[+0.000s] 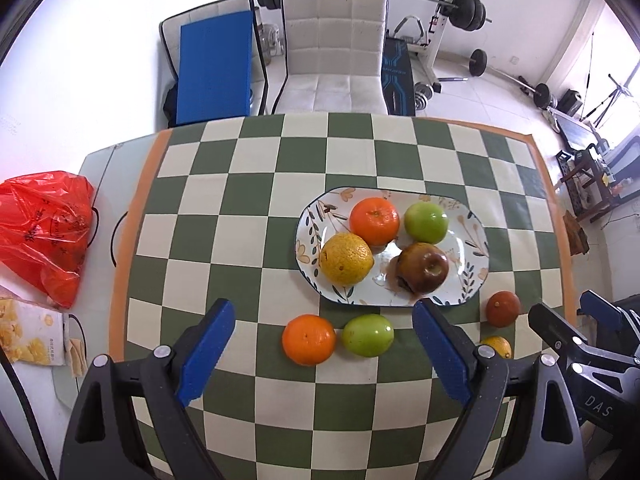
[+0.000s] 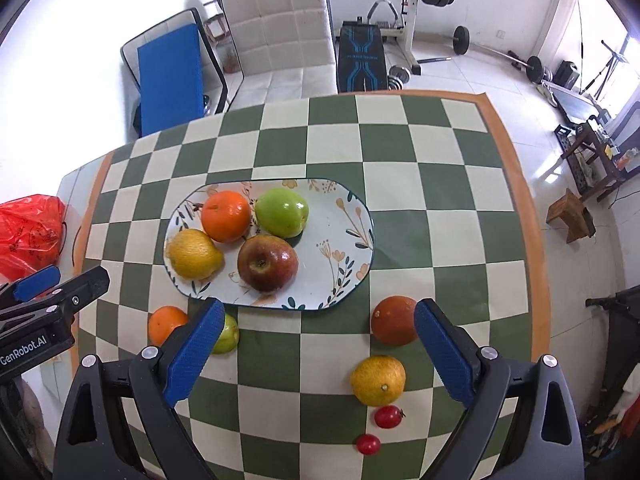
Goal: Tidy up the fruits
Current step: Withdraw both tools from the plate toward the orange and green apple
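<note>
Left gripper (image 1: 324, 312): jaws spread wide, nothing between the pads. Right gripper (image 2: 318, 312): jaws likewise wide apart, holding nothing. Both hang above the checked tablecloth (image 2: 400, 152), pointing steeply down.

Count on the floral plate (image 2: 352, 216), just ahead of both grippers: four fruits, namely one orange (image 2: 226, 216), one green apple (image 2: 282, 213), one lemon (image 2: 194, 254) and one red apple (image 2: 267, 263).

Count loose on the cloth: six. A second orange (image 1: 309, 339) and second green apple (image 1: 368, 335) lie between the left gripper's fingers, touching or nearly so. A dark orange (image 2: 394, 320) lies just inside the right gripper's right finger, a second lemon (image 2: 378, 380) nearer the camera, and two cherry tomatoes (image 2: 388, 417) nearest.

Legible writing: "GenRobot.AI" on the left gripper's body in the right wrist view; "DAS" on the right gripper's body in the left wrist view. A red plastic bag (image 1: 44, 232) lies far left.
</note>
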Demonstrator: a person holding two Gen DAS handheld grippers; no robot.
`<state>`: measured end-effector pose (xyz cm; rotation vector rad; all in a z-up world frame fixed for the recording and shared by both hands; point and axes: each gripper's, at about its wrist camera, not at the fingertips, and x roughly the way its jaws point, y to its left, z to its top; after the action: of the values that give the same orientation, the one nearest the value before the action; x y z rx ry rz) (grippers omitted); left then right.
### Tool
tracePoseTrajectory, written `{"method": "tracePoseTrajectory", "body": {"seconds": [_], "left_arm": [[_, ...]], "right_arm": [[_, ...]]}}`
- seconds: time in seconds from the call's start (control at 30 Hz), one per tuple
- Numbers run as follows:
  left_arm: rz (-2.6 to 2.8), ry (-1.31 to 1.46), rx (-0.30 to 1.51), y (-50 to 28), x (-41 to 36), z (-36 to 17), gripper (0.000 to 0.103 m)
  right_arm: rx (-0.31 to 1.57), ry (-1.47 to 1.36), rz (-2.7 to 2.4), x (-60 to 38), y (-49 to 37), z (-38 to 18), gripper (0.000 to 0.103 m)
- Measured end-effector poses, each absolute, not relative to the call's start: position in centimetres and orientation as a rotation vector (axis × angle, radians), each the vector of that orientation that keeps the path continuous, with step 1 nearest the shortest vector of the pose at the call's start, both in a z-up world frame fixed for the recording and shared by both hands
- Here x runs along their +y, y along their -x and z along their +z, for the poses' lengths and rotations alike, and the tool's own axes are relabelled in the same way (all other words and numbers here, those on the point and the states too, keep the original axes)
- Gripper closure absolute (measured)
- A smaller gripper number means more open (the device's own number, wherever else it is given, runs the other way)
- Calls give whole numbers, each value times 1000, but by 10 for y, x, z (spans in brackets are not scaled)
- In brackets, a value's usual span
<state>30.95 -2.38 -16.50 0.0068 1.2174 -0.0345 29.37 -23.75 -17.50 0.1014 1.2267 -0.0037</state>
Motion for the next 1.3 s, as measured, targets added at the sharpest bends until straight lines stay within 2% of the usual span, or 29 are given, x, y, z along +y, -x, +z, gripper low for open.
{"method": "tracePoseTrajectory", "body": {"seconds": [0.33, 0.67, 0.7, 0.73, 0.77, 0.93, 1.1, 1.3], "left_arm": [[-60, 19, 1121, -274, -27, -122, 12], [-44, 35, 1124, -268, -28, -124, 12], [-37, 34, 1129, -270, -27, -127, 10], [-20, 26, 1134, -273, -24, -131, 1], [3, 11, 1136, -276, -21, -136, 0], [148, -35, 1198, -290, 9, -176, 0], [254, -23, 1310, -299, 40, -223, 0], [293, 46, 1420, -302, 59, -262, 0]], "right_arm": [[1124, -117, -16, -247, -243, -114, 5], [1090, -145, -21, -250, -227, -94, 5], [1095, -151, -19, -250, -229, -95, 5], [1103, -160, -16, -251, -231, -98, 5], [1112, -174, -4, -251, -234, -102, 5], [1237, -280, 85, -241, -261, -157, 5], [1414, -372, 150, -208, -292, -250, 7], [1557, -408, 174, -168, -315, -339, 21]]}}
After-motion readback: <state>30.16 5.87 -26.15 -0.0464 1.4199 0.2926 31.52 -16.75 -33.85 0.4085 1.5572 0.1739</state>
